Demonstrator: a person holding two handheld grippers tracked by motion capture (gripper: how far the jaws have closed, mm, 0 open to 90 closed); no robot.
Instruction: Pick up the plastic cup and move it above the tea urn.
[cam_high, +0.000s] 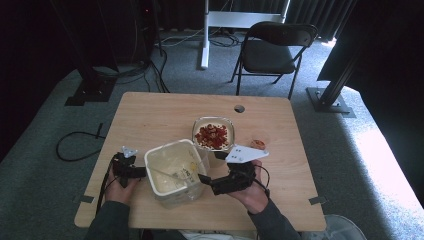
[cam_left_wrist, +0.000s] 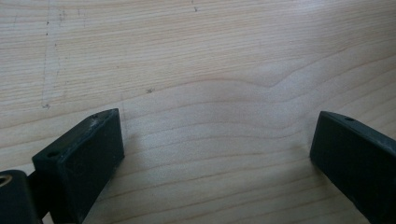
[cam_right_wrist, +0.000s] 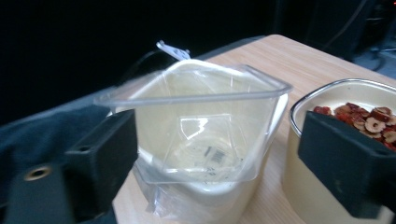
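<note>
Clear plastic tub (cam_right_wrist: 201, 126) is sitting nested in the cream container (cam_high: 175, 172) near your edge of the table (cam_high: 150, 110), just beside the glass bowl of red date slices (cam_high: 213, 134). Your right gripper (cam_right_wrist: 215, 154) is standing wide open before it, gripping nothing, so placing looks done. Your left gripper (cam_left_wrist: 215, 154) is hovering open over bare wood. Any filling seems left to do.
</note>
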